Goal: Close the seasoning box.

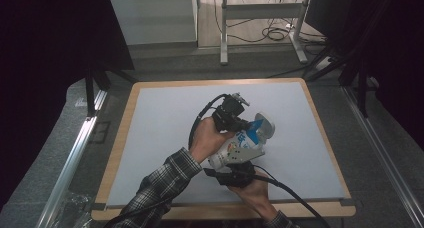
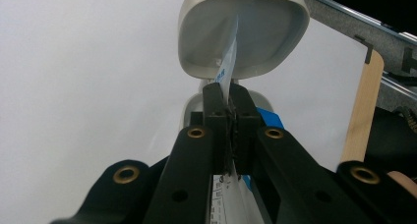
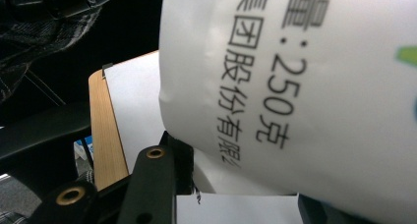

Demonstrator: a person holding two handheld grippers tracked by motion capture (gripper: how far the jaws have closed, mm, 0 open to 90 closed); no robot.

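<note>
Nearest my right gripper's camera is the white body of the cup (image 3: 305, 96), printed with black characters and "250". My right gripper (image 1: 239, 174) has its jaws spread around that body: one jaw presses its left flank, the other just shows at the lower right corner. In the high view the cup (image 1: 240, 147) sits raised over the white mat (image 1: 165, 138), right of centre toward five o'clock, tipped with its mouth toward one o'clock.

My left gripper (image 2: 229, 103) is pinched shut on the foil lid (image 2: 230, 67), a thin sheet seen edge-on, rising toward twelve o'clock in front of a shallow grey dish (image 2: 243, 35).

I judge the cup light and thin-walled, so a hard squeeze would dent it; the body is the right hold. The foil looks soft, easily torn and slick, so it is best gripped deep on the tab.

The cup's mouth and contents are hidden from me, and I cannot tell how far the seal has parted.
</note>
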